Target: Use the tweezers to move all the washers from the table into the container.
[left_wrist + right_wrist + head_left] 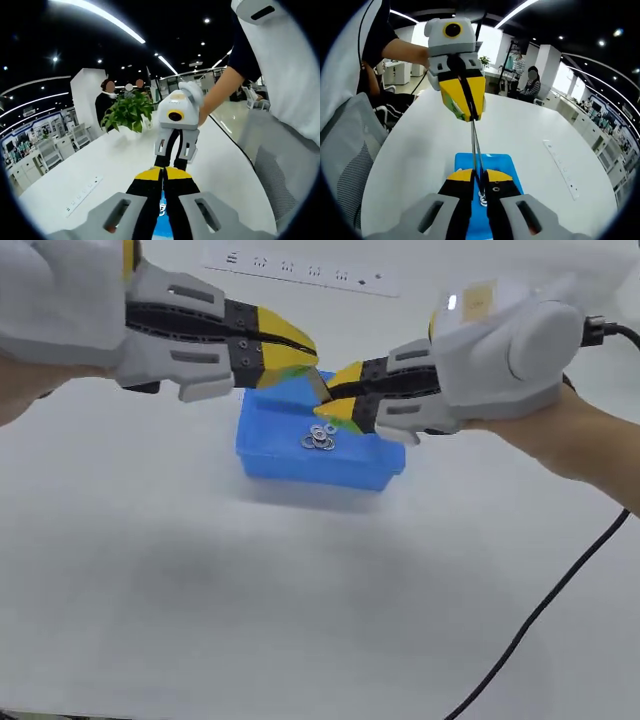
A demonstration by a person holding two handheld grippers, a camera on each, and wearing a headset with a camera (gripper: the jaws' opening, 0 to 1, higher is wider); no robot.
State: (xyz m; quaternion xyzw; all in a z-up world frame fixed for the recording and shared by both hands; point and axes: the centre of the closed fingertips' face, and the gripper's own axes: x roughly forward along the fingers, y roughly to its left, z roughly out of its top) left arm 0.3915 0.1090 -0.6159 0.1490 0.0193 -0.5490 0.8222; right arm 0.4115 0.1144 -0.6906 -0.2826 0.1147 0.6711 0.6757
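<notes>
From the head view I have the left gripper [308, 355] and the right gripper [332, 392] meeting tip to tip just above the blue container [300, 465], which sits on the white table [250, 600]. The right gripper view shows the tweezers [475, 150] as two thin metal arms running from my right jaws straight up to the left gripper's yellow jaws. Both pairs of jaws are pressed closed, each pinching one end of the tweezers. A small cluster of washers [320, 438] lies on the container floor, right under the gripper tips. A power strip [300, 270] lies at the far edge of the table, and a black cable [540, 610] trails across the table near my right hand.
</notes>
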